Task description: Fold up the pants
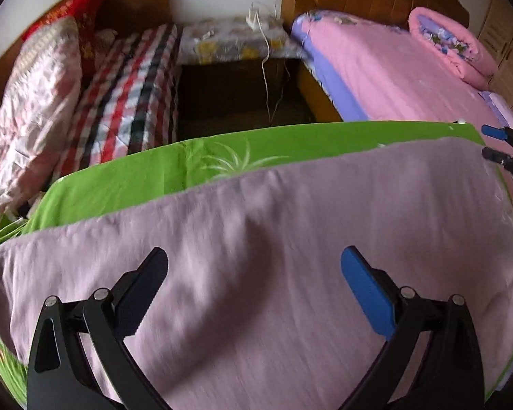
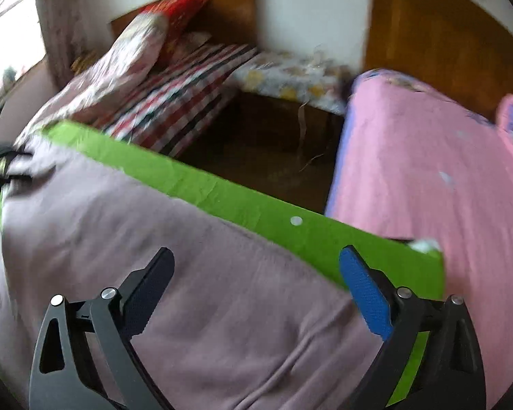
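Mauve pants (image 1: 273,239) lie spread flat on a green cloth-covered table (image 1: 147,174). My left gripper (image 1: 254,259) is open and empty, hovering just above the pants' middle. My right gripper shows at the right edge of the left wrist view (image 1: 494,143), open, beside the pants' far right corner. In the right wrist view the right gripper (image 2: 256,259) is open over the pants (image 2: 205,273) near the green table edge (image 2: 290,235). The left gripper (image 2: 3,167) appears blurred at the far left.
Beyond the table stand a bed with a plaid blanket (image 1: 126,102) on the left, a pink bed (image 1: 393,75) with a rolled quilt (image 1: 451,44) on the right, and a covered nightstand (image 1: 229,41) with a dangling white cord (image 1: 266,68). Dark floor lies between.
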The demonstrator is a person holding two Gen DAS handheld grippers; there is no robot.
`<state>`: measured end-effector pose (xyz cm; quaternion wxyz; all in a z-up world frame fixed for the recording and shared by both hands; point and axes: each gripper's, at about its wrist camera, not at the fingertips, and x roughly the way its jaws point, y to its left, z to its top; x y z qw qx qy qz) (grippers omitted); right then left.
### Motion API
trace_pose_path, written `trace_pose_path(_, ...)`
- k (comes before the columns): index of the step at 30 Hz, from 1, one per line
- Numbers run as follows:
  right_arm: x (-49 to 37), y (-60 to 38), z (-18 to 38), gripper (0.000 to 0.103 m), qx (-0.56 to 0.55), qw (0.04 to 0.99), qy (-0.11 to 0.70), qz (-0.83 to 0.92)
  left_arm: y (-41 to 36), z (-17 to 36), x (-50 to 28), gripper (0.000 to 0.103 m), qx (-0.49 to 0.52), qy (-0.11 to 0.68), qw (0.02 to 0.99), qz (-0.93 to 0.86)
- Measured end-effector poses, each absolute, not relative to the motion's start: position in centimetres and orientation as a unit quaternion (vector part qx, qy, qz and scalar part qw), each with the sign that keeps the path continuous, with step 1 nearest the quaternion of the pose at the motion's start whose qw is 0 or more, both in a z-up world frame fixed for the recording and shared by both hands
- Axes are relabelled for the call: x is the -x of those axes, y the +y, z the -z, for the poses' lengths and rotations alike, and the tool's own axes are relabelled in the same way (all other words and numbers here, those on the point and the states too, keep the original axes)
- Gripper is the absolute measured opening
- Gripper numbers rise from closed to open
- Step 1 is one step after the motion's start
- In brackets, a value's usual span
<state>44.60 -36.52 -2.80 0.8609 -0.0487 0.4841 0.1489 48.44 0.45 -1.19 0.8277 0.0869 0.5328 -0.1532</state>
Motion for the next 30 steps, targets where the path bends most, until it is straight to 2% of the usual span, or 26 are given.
trace_pose_path(3, -46.5, -37.0, 5.3, 0.093, 0.07, 0.829, 0.522, -0.186, 0.0, 1.3, -50.3, 0.091, -0.11, 0.518, 0.824, 0.202)
trace_pose_path(5, -46.9, -37.7, 5.9, 0.095, 0.061, 0.818, 0.531, -0.21, -0.1, 1.1, -51.1, 0.091, -0.134, 0.497, 0.818, 0.255)
trace_pose_path(6, -46.7, -38.1, 5.6, 0.092, 0.054, 0.817, 0.529, -0.222, -0.2, 1.1, -51.0, 0.091, -0.145, 0.49, 0.817, 0.268)
trace_pose_path(8, -46.3, -38.2, 5.2, 0.074, 0.061, 0.815, 0.529, -0.228, -0.2, 1.2, -52.0, 0.087, -0.166, 0.48, 0.803, 0.312)
trace_pose_path(9, -46.0, -38.5, 4.8, 0.045, 0.053, 0.814, 0.526, -0.24, -0.2, 1.2, -52.1, 0.082, -0.166, 0.481, 0.796, 0.328)
trace_pose_path(10, -45.8, -38.6, 4.4, 0.027, 0.049, 0.814, 0.524, -0.245, -0.2, 1.2, -51.7, 0.081, -0.168, 0.481, 0.791, 0.339)
trace_pose_path(12, -44.3, -38.1, 3.4, 0.02, 0.084, 0.826, 0.503, -0.24, 0.0, 1.5, -51.9, 0.081, -0.171, 0.482, 0.783, 0.354)
trace_pose_path(16, -40.6, -35.9, 0.5, 0.016, 0.137, 0.865, 0.439, -0.202, 0.6, 2.4, -53.0, 0.081, -0.171, 0.49, 0.771, 0.37)
trace_pose_path(24, -34.5, -34.4, -4.6, 0.015, 0.14, 0.915, 0.348, -0.148, 0.2, 4.1, -54.3, 0.079, -0.149, 0.499, 0.767, 0.376)
trace_pose_path(25, -34.1, -34.2, -4.8, 0.015, 0.141, 0.917, 0.343, -0.145, -0.2, 4.4, -54.0, 0.072, -0.155, 0.498, 0.768, 0.373)
trace_pose_path(26, -33.7, -33.9, -5.1, 0.015, 0.146, 0.918, 0.34, -0.14, -0.4, 4.5, -53.8, 0.053, -0.165, 0.49, 0.775, 0.364)
trace_pose_path(27, -33.5, -33.8, -5.2, 0.015, 0.146, 0.918, 0.342, -0.138, -0.4, 4.2, -53.3, 0.02, -0.168, 0.485, 0.779, 0.362)
trace_pose_path(28, -33.3, -33.8, -5.2, 0.015, 0.147, 0.918, 0.344, -0.134, -0.3, 3.9, -53.0, 0.013, -0.163, 0.483, 0.78, 0.362)
trace_pose_path(30, -32.9, -33.1, -5.3, 0.015, 0.148, 0.918, 0.347, -0.121, -0.1, 2.5, -51.6, 0.009, -0.18, 0.456, 0.802, 0.341)
